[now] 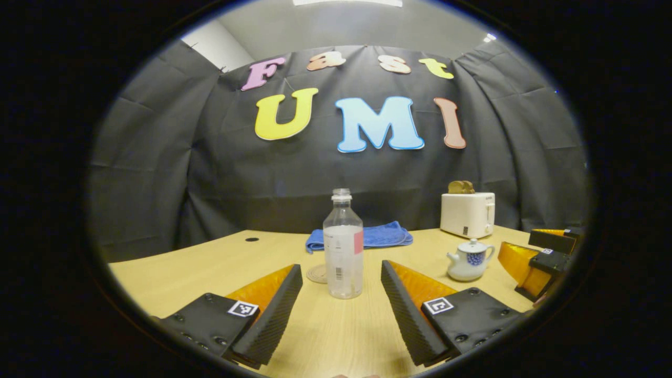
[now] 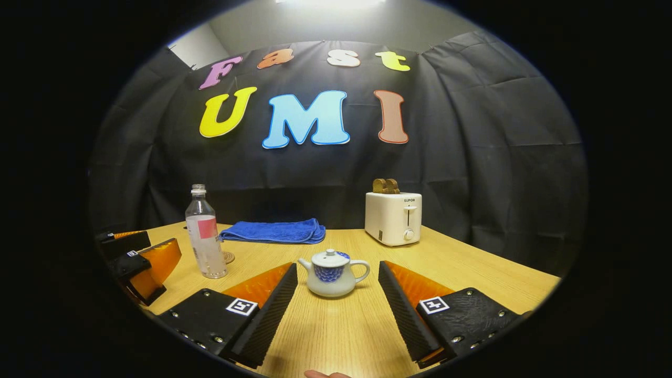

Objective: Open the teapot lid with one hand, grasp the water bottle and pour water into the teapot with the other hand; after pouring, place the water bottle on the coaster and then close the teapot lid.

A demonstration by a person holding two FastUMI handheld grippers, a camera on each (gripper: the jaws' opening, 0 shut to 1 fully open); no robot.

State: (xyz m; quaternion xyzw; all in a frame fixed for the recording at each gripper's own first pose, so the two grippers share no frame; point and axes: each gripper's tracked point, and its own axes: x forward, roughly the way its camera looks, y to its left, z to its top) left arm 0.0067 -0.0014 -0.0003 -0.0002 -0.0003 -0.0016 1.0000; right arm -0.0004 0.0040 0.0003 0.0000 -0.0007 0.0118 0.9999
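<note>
Left hand-held gripper (image 1: 341, 310) found released, jaws spread wide, aimed at the clear plastic water bottle (image 1: 343, 247) standing uncapped on the wooden bench (image 1: 173, 268), apart from both fingers. Right hand-held gripper (image 2: 337, 310) likewise released, facing the small white-and-blue ceramic teapot (image 2: 332, 273), lid seated. Round coaster (image 1: 317, 273) noted just behind the bottle. Risks judged: open bottle tipped by off-centre closure, spilling; small lid knob slipped.
</note>
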